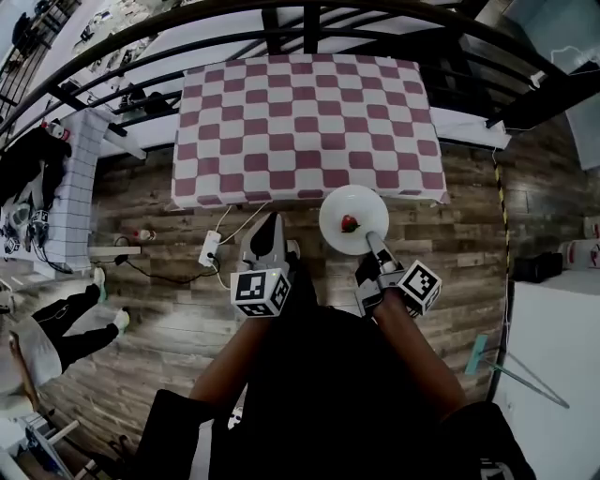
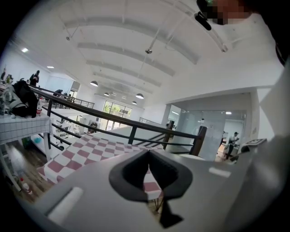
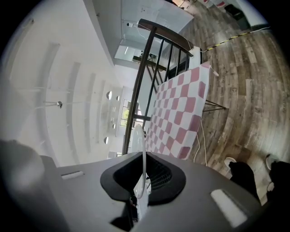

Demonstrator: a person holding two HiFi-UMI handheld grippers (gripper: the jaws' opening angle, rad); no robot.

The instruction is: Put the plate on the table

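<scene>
A white round plate (image 1: 353, 218) with a small red fruit (image 1: 349, 223) on it is held level just in front of the near edge of the table (image 1: 305, 127), which wears a pink-and-white checked cloth. My right gripper (image 1: 374, 243) is shut on the plate's near rim; in the right gripper view the plate (image 3: 142, 156) shows edge-on between the closed jaws. My left gripper (image 1: 269, 228) hangs to the left of the plate, shut, holding nothing. Its own view shows the table (image 2: 86, 152) ahead, beyond the closed jaws.
A black railing (image 1: 281, 23) runs behind the table. On the wooden floor lie a white power strip (image 1: 209, 248) with cables, left of my left gripper. A white tiled counter (image 1: 70, 187) stands at the left, with a seated person's legs (image 1: 80, 319) below it.
</scene>
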